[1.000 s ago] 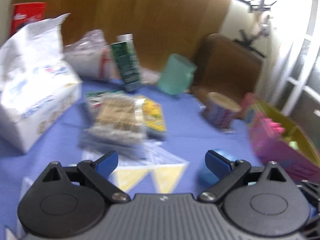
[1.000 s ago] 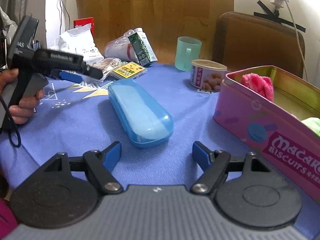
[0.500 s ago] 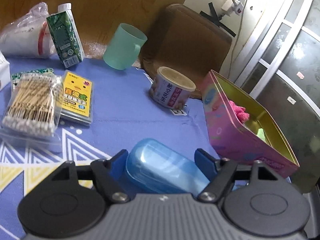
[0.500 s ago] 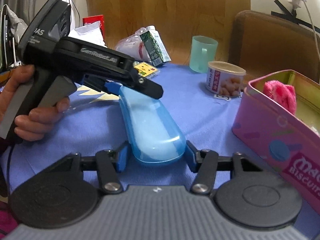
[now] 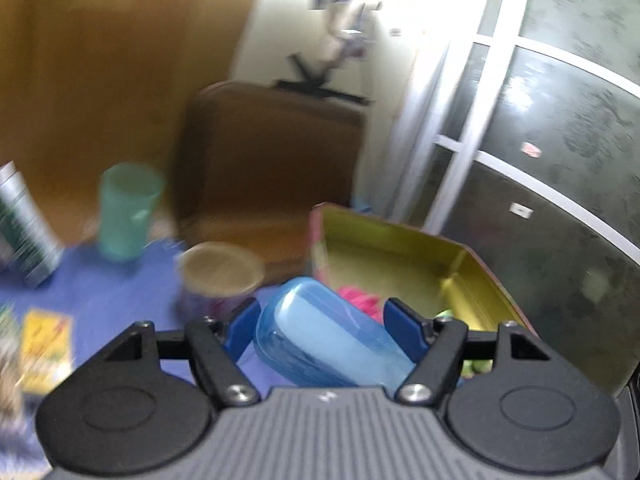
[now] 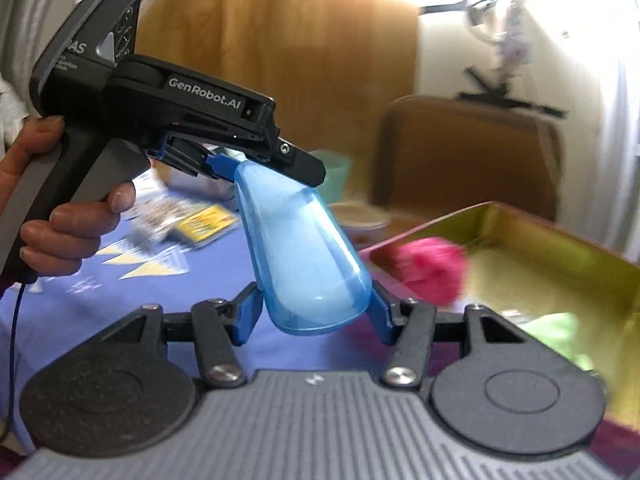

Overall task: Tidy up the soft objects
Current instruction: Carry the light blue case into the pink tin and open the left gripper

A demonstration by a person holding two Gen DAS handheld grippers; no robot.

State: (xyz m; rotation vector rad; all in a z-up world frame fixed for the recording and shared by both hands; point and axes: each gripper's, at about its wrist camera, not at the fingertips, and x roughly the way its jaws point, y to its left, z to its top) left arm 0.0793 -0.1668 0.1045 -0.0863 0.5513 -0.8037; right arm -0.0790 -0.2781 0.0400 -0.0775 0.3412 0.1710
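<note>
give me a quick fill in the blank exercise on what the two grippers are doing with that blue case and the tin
1. Both the left gripper and the right gripper are shut on the blue ____.
2. The case is held ____ the blue tablecloth, not resting on it.
3. The fluffy cloth inside the open biscuit tin is ____ in colour.

Missing words: case; above; pink

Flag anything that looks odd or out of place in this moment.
The blue plastic case is the odd one: a rigid shell in a soft-objects job, lifted off the cloth at a tilt, clamped at opposite ends by the left claw and right claw, beside the biscuit tin holding pink fabric.
</note>
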